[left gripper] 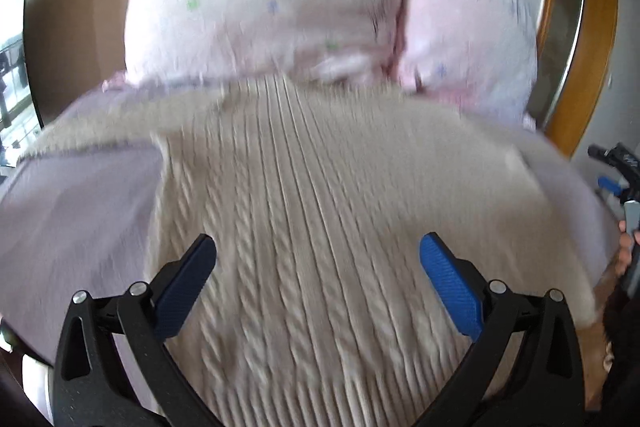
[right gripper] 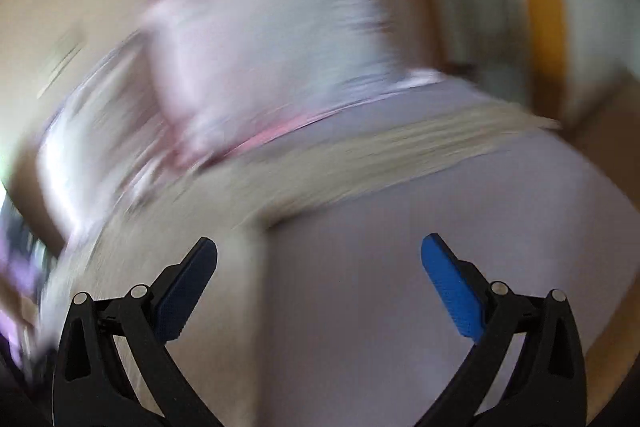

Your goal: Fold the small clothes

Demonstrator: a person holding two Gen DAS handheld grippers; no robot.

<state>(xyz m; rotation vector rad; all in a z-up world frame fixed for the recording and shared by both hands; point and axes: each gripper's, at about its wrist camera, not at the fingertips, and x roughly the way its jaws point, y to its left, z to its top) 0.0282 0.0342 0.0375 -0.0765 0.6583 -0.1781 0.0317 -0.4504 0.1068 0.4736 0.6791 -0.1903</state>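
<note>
A cream cable-knit sweater (left gripper: 312, 195) lies spread flat on a pale lilac bed sheet (left gripper: 76, 211), sleeves stretched out to both sides. My left gripper (left gripper: 318, 247) is open and empty, hovering over the sweater's lower body. My right gripper (right gripper: 319, 247) is open and empty, above the sheet (right gripper: 440, 235) just right of the sweater's side edge (right gripper: 224, 227); one sleeve (right gripper: 420, 143) runs across beyond it. The right wrist view is heavily blurred. The right gripper also shows at the far right edge of the left wrist view (left gripper: 624, 183).
Two pink-and-white pillows (left gripper: 264, 7) (left gripper: 464, 35) stand against the beige wall at the head of the bed. A wooden door frame (left gripper: 592, 39) is at the right. A window (left gripper: 12, 67) is at the far left.
</note>
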